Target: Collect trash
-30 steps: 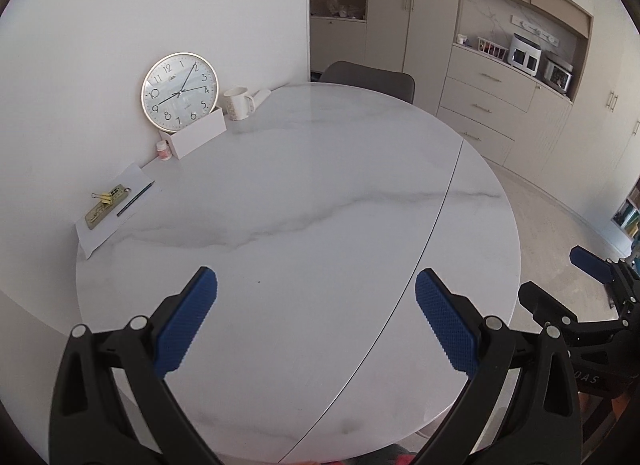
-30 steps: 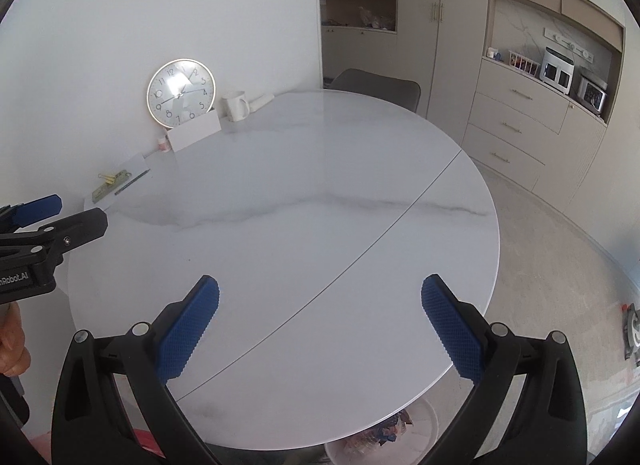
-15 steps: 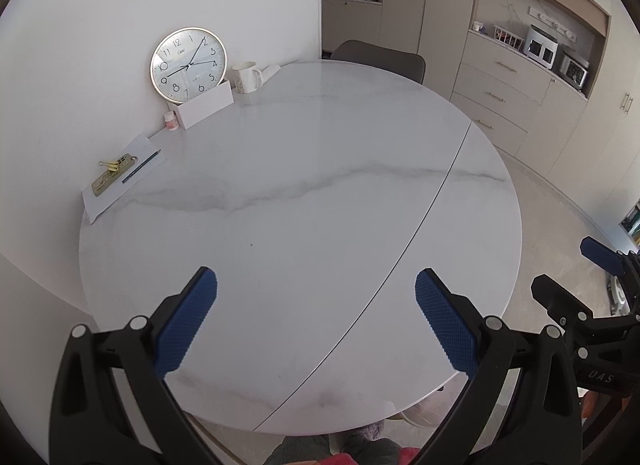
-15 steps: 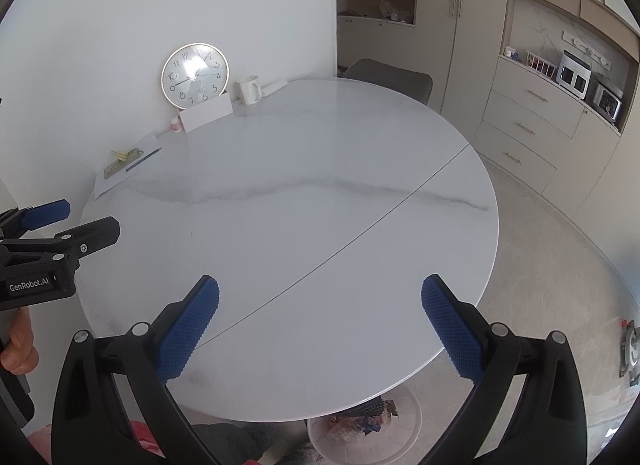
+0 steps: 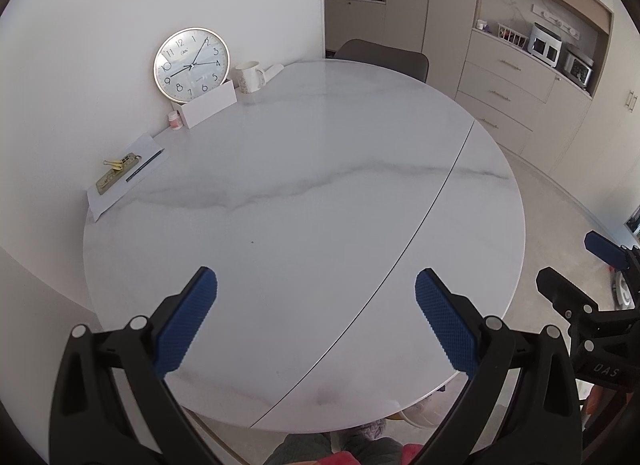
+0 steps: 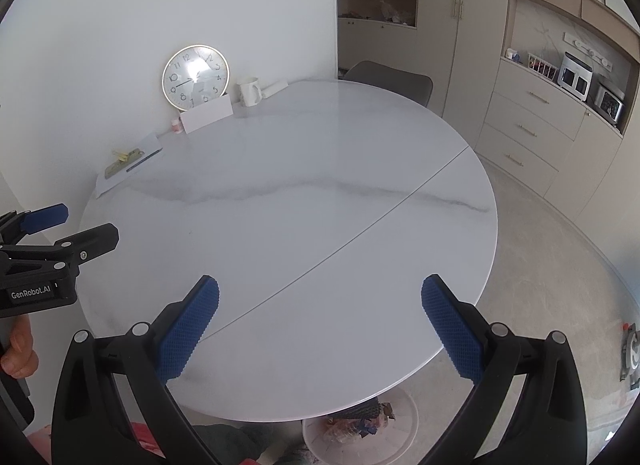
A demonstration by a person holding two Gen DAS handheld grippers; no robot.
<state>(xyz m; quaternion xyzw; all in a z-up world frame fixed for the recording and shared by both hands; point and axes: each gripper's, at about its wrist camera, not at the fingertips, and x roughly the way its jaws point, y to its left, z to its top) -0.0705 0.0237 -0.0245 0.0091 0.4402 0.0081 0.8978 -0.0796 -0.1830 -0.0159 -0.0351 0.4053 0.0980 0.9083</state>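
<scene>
marble table [image 5: 304,201] lower and farther than before, both grippers [image 5: 316,317] spread, empty

Below and between the right gripper's fingers [image 6: 452,329], the table [image 6: 360,365] edge hides most of a white bin [image 6: 384,431]; its crumpled contents are too small to identify. Far beyond the left fingertip, small items on the paper sheet [image 5: 120,185] are unreadable. The person's hand [image 6: 18,349] is cut off at the frame edge.
</scene>
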